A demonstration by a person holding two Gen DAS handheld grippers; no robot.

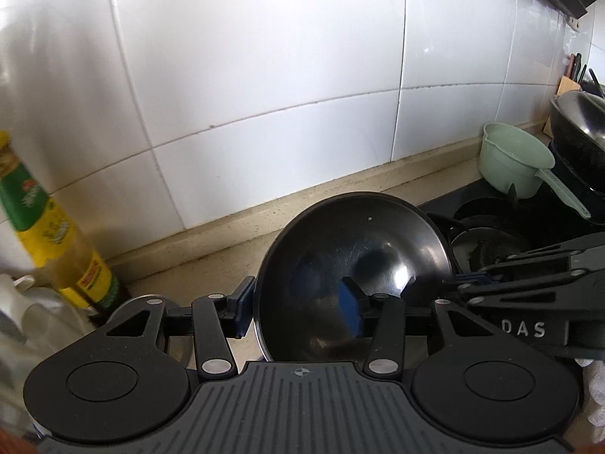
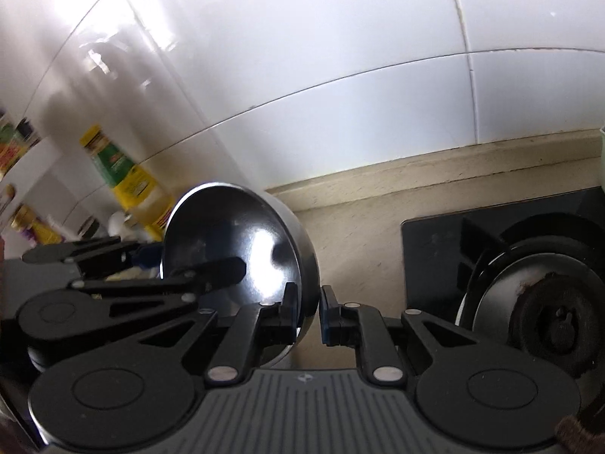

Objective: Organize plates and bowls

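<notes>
Left wrist view
- Bowl: a steel bowl is tilted on edge above the beige counter, its dark inside facing the camera.
- Left gripper: the left gripper straddles the bowl's near-left rim, one blue-padded finger outside the wall and the other inside the bowl. The jaws stand fairly wide, and whether the pads press the wall cannot be told from here.
- Right gripper: the right gripper comes in from the right, its tips at the bowl's right rim.
- Why held so: two holds on opposite rims probably steady a slippery, curved bowl while it is carried on edge.
- Surroundings: an oil bottle and blurred white items stand close at the left; a gas stove lies just behind the bowl, with a green ladle cup and a black wok further right.

Right wrist view
- Bowl: the bowl sits left of centre, its shiny outer wall turned toward the right.
- Right gripper: the right gripper has its jaws nearly together on the rim, one finger inside and one outside, pinching the wall.
- Left gripper: the left gripper reaches from the left, one finger lying across the bowl's inside.
- In the way: bottles crowd the left against the tiled wall; the stove burner fills the right. Only the bare counter strip between them looks free for setting down, so a swing either way risks a knock.
</notes>
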